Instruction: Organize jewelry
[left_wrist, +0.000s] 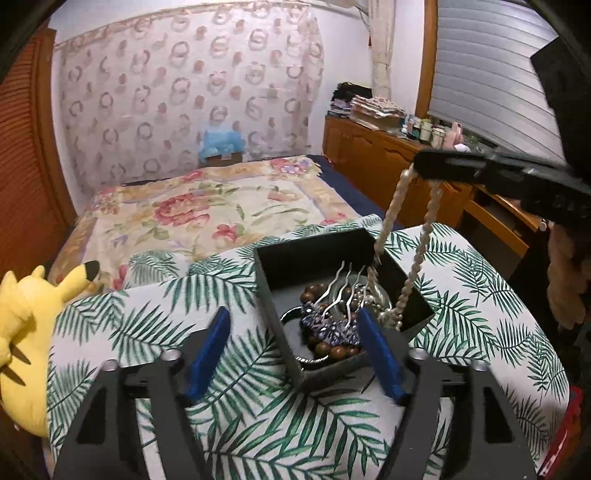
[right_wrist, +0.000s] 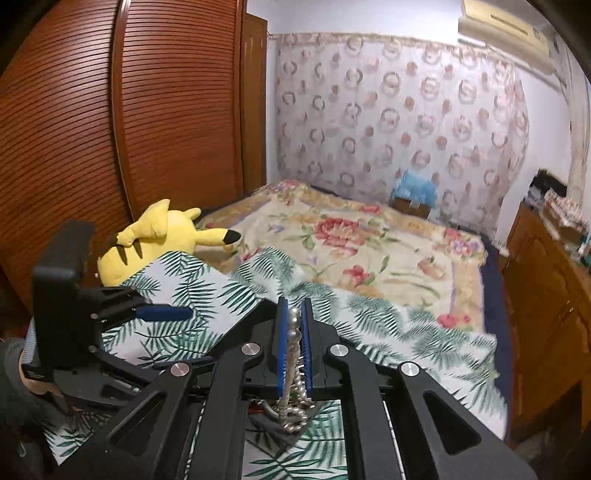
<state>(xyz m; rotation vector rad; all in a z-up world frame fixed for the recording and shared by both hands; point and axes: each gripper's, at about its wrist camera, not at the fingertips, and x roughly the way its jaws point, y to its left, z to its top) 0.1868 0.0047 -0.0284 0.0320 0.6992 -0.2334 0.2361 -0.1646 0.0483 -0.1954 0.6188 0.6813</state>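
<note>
A black open box sits on the palm-leaf cloth. It holds wooden beads, a silver hair comb with a dark blue ornament and other jewelry. My right gripper is shut on a pearl necklace and holds it above the box, with both strands hanging down into it. In the right wrist view the pearl necklace is pinched between the blue pads of my right gripper. My left gripper is open, and its fingers straddle the box's near left corner.
A yellow plush toy lies at the left edge of the cloth. Behind is a bed with a floral blanket. A wooden dresser with clutter stands at the right, a wooden wardrobe at the left.
</note>
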